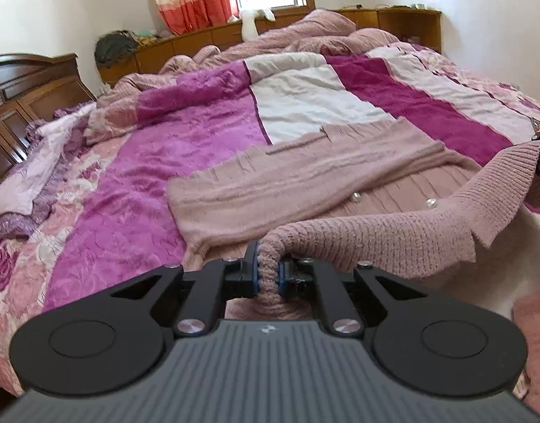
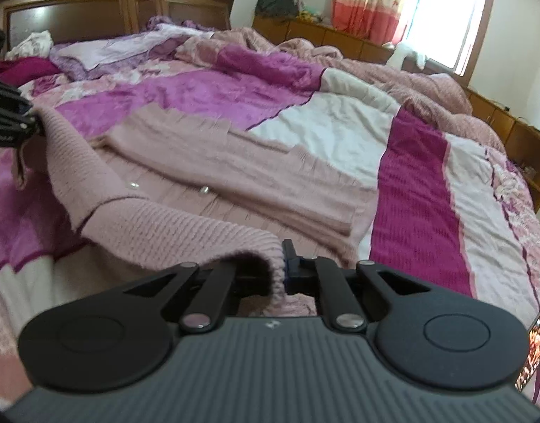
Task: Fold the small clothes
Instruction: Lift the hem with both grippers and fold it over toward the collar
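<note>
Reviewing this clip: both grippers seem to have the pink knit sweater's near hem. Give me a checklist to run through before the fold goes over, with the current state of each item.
1. Left gripper shut on the sweater hem: ok, knit bunched between its pads.
2. Right gripper shut on the hem: ok, the edge enters its jaws.
3. Hem lifted off the bedspread between both grippers: ok.
4. Sleeves folded onto the body: ok.
5. Hem taut and level: not ok, it sags and curls between the grips.
6. Landing area past the sweater free: ok.
</note>
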{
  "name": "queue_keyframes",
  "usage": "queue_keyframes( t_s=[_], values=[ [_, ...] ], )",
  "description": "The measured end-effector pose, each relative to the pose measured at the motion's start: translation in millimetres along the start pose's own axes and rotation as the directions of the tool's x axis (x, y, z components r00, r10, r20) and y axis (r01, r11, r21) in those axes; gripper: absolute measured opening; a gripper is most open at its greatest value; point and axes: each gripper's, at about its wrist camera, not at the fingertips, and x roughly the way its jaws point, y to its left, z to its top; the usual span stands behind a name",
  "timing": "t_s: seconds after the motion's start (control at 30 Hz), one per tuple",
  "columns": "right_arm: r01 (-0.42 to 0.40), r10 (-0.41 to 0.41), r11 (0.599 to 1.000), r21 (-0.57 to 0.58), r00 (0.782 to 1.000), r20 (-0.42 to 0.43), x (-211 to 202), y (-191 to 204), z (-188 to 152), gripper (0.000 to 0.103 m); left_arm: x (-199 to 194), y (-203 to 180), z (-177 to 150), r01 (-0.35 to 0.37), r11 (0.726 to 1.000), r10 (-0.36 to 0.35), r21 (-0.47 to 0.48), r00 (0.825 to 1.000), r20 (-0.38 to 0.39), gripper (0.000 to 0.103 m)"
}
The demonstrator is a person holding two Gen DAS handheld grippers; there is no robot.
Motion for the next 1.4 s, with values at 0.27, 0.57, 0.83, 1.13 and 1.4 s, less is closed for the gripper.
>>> queue_keyframes(
  t_s=[0.27,0.57,0.83,1.13,1.4],
  values=[
    [0.048,-0.048,0.999,0.000,0.997,0.058,15.0,-9.8,32.1,0.008,11.5,11.7,33.9,-0.030,0.999,0.031,-0.017,0.998,0.056,0.011],
    [0.112,-0.109,0.994,-0.019,0.987,0.122,45.3,-20.3,75.3,0.008,41.0,28.3,77.5,-0.075,0.996,0.079,-0.044,0.991,0.110,0.011],
    [0.160,-0.154,0.987,-0.035,0.978,0.138,95.7,-29.0,106.5,0.008,90.8,44.6,116.8,-0.116,0.992,0.121,-0.040,0.984,0.128,0.011],
    [0.186,-0.182,0.978,-0.099,0.982,0.048,173.9,-25.1,99.4,0.008,187.7,52.7,121.6,-0.147,0.989,0.147,-0.026,0.989,0.020,0.011],
    [0.174,-0.180,0.979,-0.102,0.983,-0.048,228.9,-21.3,80.9,0.008,268.1,58.7,100.6,-0.148,0.989,0.147,0.004,0.986,-0.084,0.011]
  ],
)
